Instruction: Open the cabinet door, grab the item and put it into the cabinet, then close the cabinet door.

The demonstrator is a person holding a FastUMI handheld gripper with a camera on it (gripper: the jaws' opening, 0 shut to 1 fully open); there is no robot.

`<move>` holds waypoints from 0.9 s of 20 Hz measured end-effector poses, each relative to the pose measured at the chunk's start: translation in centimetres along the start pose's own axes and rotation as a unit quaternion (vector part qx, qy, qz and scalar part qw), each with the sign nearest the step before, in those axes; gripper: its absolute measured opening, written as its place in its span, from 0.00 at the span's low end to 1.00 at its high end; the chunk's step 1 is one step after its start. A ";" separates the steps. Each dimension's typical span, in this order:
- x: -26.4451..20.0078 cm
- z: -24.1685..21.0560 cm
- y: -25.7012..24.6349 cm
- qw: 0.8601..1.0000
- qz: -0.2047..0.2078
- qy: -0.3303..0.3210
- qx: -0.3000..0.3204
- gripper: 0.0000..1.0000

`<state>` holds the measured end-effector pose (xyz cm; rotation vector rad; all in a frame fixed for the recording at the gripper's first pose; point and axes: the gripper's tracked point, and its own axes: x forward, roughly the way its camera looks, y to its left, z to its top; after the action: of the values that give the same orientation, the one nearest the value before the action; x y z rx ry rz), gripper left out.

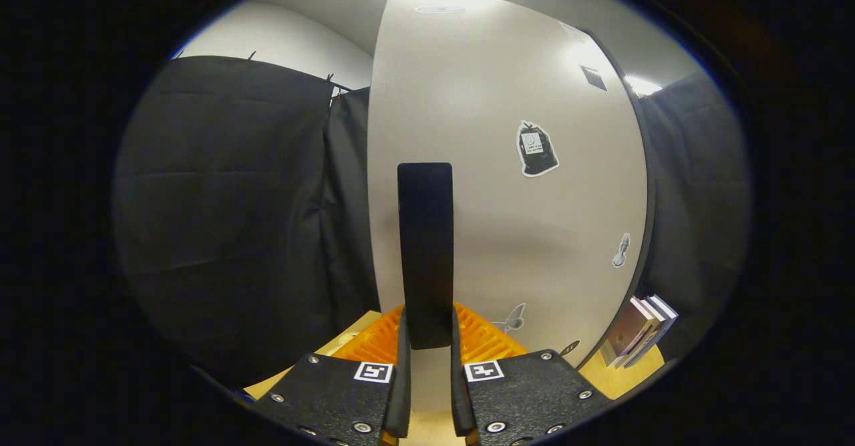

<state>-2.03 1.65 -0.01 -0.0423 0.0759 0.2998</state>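
Observation:
A white cabinet door (507, 232) with several stickers rises just ahead of me. Its black upright bar handle (425, 246) stands in the middle of the door. My gripper (428, 342) has the handle's lower end between its two fingers (403, 366), and both black pads press on the bar's sides. The orange ribbed finger backs spread out on either side of the handle. A dark line runs down the door's right edge; I cannot tell if the door stands ajar.
A few books (642, 329) stand leaning on the pale wooden surface (621, 376) to the right of the door's lower corner. Black cloth hangs to the left and right of the cabinet. Wooden surface also shows under the fingers.

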 end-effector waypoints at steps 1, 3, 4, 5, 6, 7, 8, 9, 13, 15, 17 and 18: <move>-0.8 -0.1 -0.2 1.000 0.010 0.003 0.002 0.25; -2.4 -0.4 -0.7 1.000 0.031 0.005 0.001 0.25; -3.2 -0.4 -1.1 0.999 0.042 0.004 0.001 0.25; -3.8 -0.5 -1.3 0.999 0.052 0.005 0.002 0.25; -4.6 -0.6 -1.7 0.998 0.060 0.006 0.004 0.25; -5.6 -0.7 -1.9 0.998 0.069 0.006 0.006 0.25; -6.4 -0.8 -2.4 0.997 0.080 0.009 0.009 0.25; -7.1 -0.9 -2.9 0.995 0.092 0.013 0.018 0.25; -10.1 -0.9 -4.8 0.991 0.132 0.015 0.010 0.25; -11.4 -1.0 -5.6 0.989 0.149 0.013 0.010 0.25; -12.8 -1.2 -6.9 0.987 0.162 0.014 0.014 0.25; -13.3 -1.2 -7.7 0.986 0.166 0.014 0.013 0.25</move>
<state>-12.53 -9.70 0.11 -0.0072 0.1156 0.6315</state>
